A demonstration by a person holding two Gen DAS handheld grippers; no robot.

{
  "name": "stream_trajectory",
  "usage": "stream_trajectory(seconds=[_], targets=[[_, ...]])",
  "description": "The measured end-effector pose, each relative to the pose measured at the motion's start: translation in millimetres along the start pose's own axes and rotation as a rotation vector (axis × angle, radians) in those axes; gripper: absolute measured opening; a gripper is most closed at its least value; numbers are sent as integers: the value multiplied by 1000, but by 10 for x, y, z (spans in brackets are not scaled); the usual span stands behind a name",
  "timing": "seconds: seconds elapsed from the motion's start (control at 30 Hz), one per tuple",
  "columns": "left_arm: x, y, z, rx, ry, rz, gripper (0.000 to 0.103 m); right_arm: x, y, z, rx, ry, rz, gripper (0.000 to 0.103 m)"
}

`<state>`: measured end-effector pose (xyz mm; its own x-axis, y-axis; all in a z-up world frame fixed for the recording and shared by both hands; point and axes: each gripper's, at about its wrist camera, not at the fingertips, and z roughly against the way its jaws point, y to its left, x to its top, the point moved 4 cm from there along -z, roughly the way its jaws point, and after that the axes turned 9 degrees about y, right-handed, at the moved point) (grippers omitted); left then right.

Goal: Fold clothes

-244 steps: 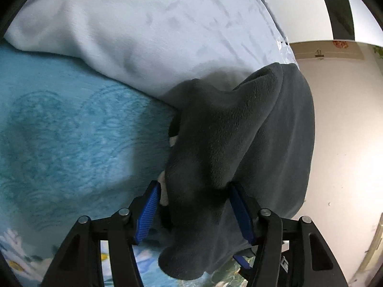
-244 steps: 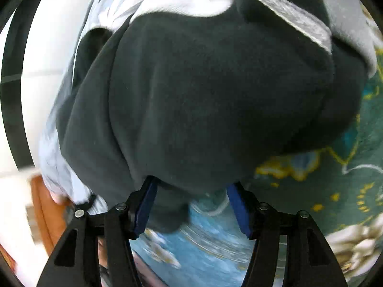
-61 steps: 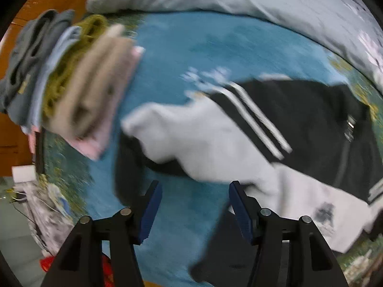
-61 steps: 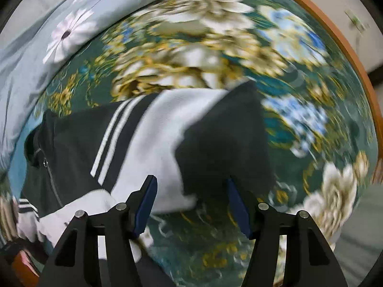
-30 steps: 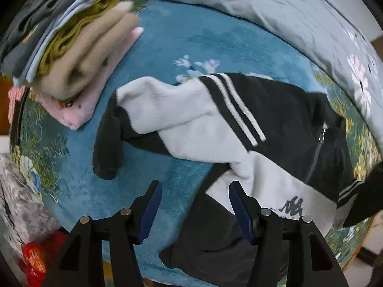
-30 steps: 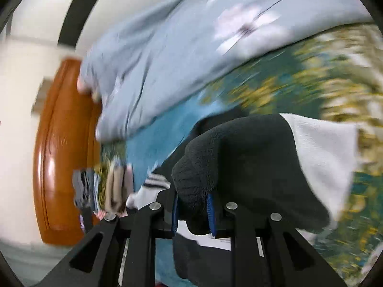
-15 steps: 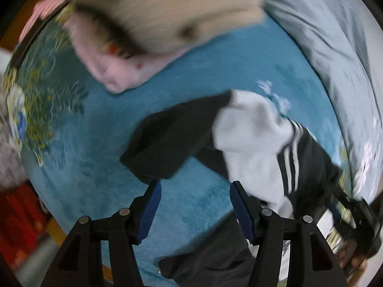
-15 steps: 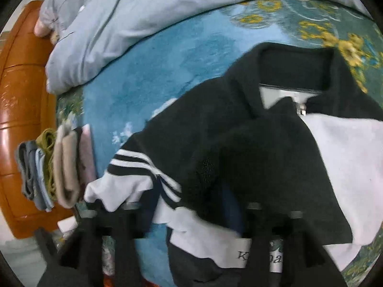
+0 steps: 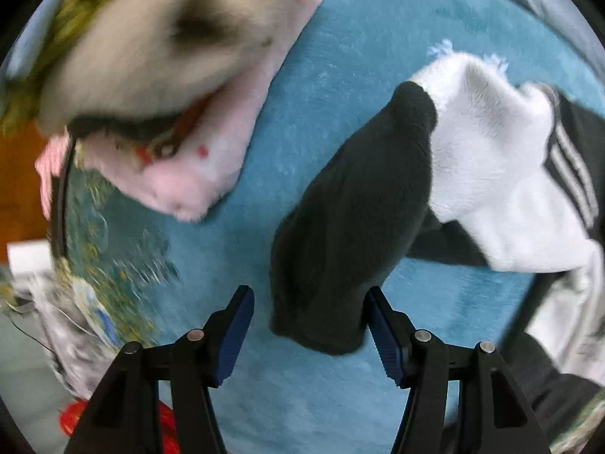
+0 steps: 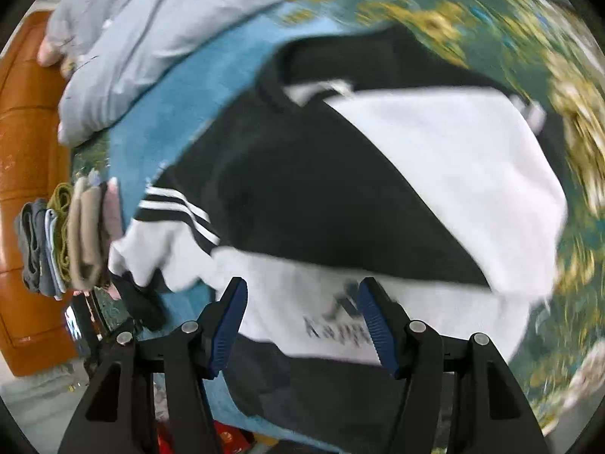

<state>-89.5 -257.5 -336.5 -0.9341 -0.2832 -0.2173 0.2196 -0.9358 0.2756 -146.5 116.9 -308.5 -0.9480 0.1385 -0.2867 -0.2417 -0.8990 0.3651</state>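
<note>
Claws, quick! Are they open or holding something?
Left claw: open, the black sleeve cuff between its fingers, not gripped.
Right claw: open, holding nothing, over the jacket.

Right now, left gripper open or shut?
Open. The left gripper straddles the jacket's black cuff, with a gap at one blue pad.

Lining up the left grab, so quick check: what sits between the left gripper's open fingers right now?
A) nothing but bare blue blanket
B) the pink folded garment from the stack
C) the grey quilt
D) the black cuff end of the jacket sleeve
D: in the left wrist view the left gripper is open with the black sleeve cuff lying between its fingers; the pink garment is off to the upper left.
</note>
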Motion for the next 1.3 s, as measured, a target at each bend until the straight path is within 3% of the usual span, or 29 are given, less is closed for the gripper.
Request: stream_trajectory(seconds=[0.07,0.1,0.13,0.17,0.2,0.3,0.37,0.47,0.6,0.73,0.83,1.0,1.07,1.2,1.3], targets=[[72,-12,10,51,-4,-28,63,-111,-117,28,1,3,-32,63],[101,-19,29,68,-9,-44,51,-155,-159,51,6,2,-43,63],[112,-48,49,86,-8,-72,25,-198,-202,73,10,1,-54,63],[123,-77,69,104,-8,-100,13,-235,-243,99,16,-1,-65,63],[133,-107,91,116,-7,-128,9,-261,-281,130,23,-6,-74,63],[120,-143,258,50,4,-186,7,-333,-383,223,46,-26,-97,63],[80,-133,495,-46,5,-200,7,-366,-448,305,67,-45,-103,63],[-7,-167,1036,-302,26,-230,6,-394,-590,390,104,-70,-116,63],[-168,-400,1799,-547,53,-319,6,-471,-857,405,161,-81,-163,63],[-366,-1188,2538,-712,63,-499,6,-563,-1183,422,217,-98,-233,63],[-447,-1984,2814,-823,112,-619,6,-623,-1471,473,246,-114,-291,63],[-539,-3479,2759,-812,243,-771,6,-717,-1961,574,256,-143,-390,63],[-577,-4049,2550,-789,337,-758,6,-752,-2131,614,259,-154,-426,63],[-583,-4749,2230,-716,390,-755,6,-827,-2390,677,259,-171,-479,63],[-446,-4958,2016,-675,394,-688,7,-878,-2504,666,257,-171,-501,63]])
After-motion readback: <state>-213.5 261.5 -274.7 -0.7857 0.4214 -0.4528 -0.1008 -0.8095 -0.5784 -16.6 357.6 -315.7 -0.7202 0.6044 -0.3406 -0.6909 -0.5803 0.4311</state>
